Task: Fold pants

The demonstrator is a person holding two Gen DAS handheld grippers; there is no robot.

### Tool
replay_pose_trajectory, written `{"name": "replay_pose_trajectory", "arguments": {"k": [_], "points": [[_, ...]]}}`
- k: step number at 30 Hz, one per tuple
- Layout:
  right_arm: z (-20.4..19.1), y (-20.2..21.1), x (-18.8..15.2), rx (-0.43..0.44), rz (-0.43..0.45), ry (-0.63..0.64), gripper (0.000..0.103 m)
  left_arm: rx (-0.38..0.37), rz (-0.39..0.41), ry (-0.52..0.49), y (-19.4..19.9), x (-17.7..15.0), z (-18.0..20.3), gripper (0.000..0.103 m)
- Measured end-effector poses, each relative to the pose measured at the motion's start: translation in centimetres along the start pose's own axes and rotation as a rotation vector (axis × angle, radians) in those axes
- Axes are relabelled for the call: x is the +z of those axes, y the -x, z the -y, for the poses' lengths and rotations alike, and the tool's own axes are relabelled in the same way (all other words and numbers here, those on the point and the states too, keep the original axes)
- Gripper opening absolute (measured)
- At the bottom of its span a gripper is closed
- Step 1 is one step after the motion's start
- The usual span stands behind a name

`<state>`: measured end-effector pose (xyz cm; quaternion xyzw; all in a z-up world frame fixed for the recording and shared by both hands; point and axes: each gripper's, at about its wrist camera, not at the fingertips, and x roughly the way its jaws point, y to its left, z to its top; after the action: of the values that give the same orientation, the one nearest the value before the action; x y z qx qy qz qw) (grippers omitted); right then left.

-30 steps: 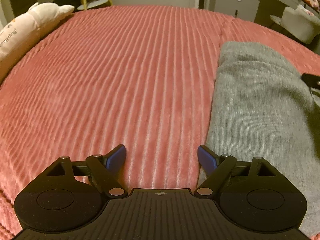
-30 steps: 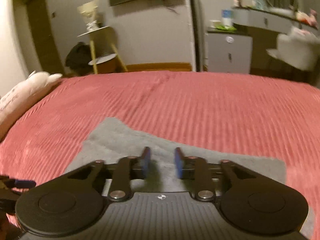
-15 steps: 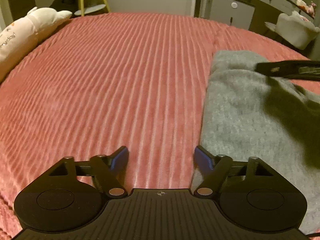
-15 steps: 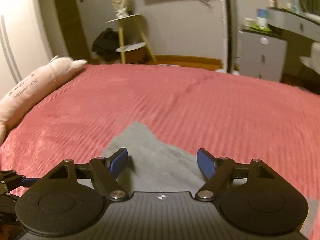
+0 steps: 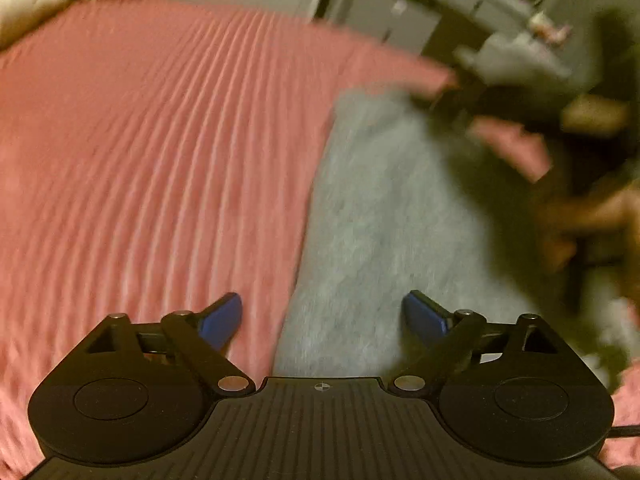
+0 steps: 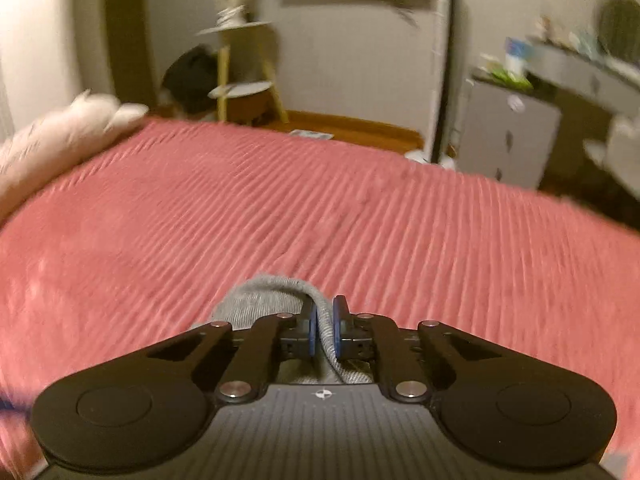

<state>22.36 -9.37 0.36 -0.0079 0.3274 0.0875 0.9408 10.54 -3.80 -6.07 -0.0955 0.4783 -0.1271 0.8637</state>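
The grey knit pants (image 5: 380,216) lie on the pink ribbed bedspread (image 5: 160,140), right of centre in the blurred left wrist view. My left gripper (image 5: 322,318) is open and empty, low over the pants' left edge. My right gripper (image 6: 324,328) is shut on a fold of the grey pants (image 6: 264,300) and lifts it off the bedspread (image 6: 280,208). In the left wrist view the right gripper and the hand holding it show as a dark blur (image 5: 568,184) above the pants' far right part.
A cream pillow (image 6: 60,136) lies at the bed's left edge. Beyond the bed stand a yellow-legged side table (image 6: 240,60), a grey cabinet (image 6: 512,132) and a dresser with small items (image 6: 592,68).
My right gripper went from open over the pants to shut on a fold of them and lifted it. My left gripper moved right, over the pants' edge, and stayed open.
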Motion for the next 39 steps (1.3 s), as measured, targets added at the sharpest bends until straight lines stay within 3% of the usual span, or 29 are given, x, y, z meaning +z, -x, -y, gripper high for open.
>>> {"name": "replay_pose_trajectory", "arguments": {"k": [2,3,4,6,8,10,12,13,15,16,17,18,20,22,25,26,27,28,29,31,34,35,37,38,39], "points": [[0.5,0.3,-0.1,0.042,0.026,-0.052,0.009,-0.023,-0.006,0.009,0.1,0.3,-0.3,0.090],[0.9,0.5,-0.2,0.050,0.027,-0.087,0.009,-0.045,-0.019,-0.013,0.3,0.4,-0.1,0.076],[1.5,0.8,-0.2,0.069,0.027,-0.141,0.009,-0.066,-0.047,-0.019,0.2,0.4,-0.2,0.071],[2.4,1.6,-0.3,0.135,0.011,-0.234,0.009,-0.079,-0.084,-0.004,0.1,0.1,-0.3,0.066],[2.4,2.3,-0.1,0.181,-0.018,-0.249,0.013,-0.086,-0.096,0.001,0.2,0.1,-0.3,0.060],[1.8,2.9,0.4,0.154,-0.018,-0.201,0.032,-0.104,-0.112,0.018,0.3,0.2,-0.5,0.055],[0.7,2.6,0.9,0.145,-0.025,-0.140,0.079,-0.104,-0.113,0.014,0.3,0.2,-0.6,0.054],[-0.1,2.1,1.1,0.136,-0.032,-0.099,0.082,-0.109,-0.118,0.015,0.4,0.1,-0.7,0.054],[-1.5,0.7,1.2,0.125,-0.084,-0.017,0.077,-0.120,-0.124,0.024,0.4,0.2,-1.0,0.053],[-2.1,-0.4,1.2,0.130,-0.130,0.008,0.065,-0.126,-0.128,0.035,0.2,0.2,-1.3,0.053],[-2.9,-1.2,1.0,0.113,-0.147,0.033,0.024,-0.133,-0.130,0.044,0.2,0.2,-1.7,0.053],[-3.4,-1.8,1.1,0.062,-0.152,0.076,0.016,-0.140,-0.131,0.049,0.2,0.2,-2.1,0.053],[-3.6,-2.2,1.5,0.030,-0.106,0.106,0.010,-0.145,-0.132,0.049,0.1,0.6,-2.3,0.053],[-2.8,-2.5,2.0,-0.040,-0.070,0.066,0.010,-0.147,-0.131,0.060,0.2,0.6,-2.6,0.056],[-1.3,-2.0,2.2,-0.040,-0.064,-0.074,0.026,-0.157,-0.139,0.114,0.5,0.3,-3.4,0.063],[-1.4,-0.5,1.9,-0.142,-0.001,-0.053,0.034,-0.170,-0.136,0.137,0.7,0.3,-3.9,0.066],[-1.2,0.8,1.5,-0.232,0.041,-0.029,0.053,-0.177,-0.131,0.160,1.1,0.2,-4.3,0.068],[-0.7,2.6,0.8,-0.278,0.071,-0.015,0.066,-0.186,-0.117,0.173,1.5,0.2,-4.7,0.068],[0.1,5.1,-0.4,-0.258,0.104,-0.025,0.084,-0.207,-0.094,0.176,1.9,0.3,-5.0,0.071],[1.6,9.2,-3.1,-0.153,0.134,-0.074,0.087,-0.288,-0.047,0.197,2.4,0.8,-5.4,0.077],[3.8,13.8,-8.7,-0.057,0.045,-0.176,0.087,-0.402,-0.056,0.227,1.2,1.5,-5.1,0.093],[4.6,14.6,-10.4,-0.046,0.010,-0.215,0.087,-0.398,-0.081,0.206,0.4,1.6,-4.6,0.094],[5.9,16.1,-13.8,-0.094,-0.035,-0.263,0.078,-0.193,-0.145,0.166,-1.0,1.1,-3.8,0.081],[6.3,17.3,-15.0,-0.128,-0.013,-0.239,0.066,-0.183,-0.137,0.159,-0.8,1.0,-3.7,0.080],[6.5,18.5,-15.8,-0.151,0.004,-0.222,0.060,-0.172,-0.120,0.165,-0.2,1.0,-3.6,0.079]]}}
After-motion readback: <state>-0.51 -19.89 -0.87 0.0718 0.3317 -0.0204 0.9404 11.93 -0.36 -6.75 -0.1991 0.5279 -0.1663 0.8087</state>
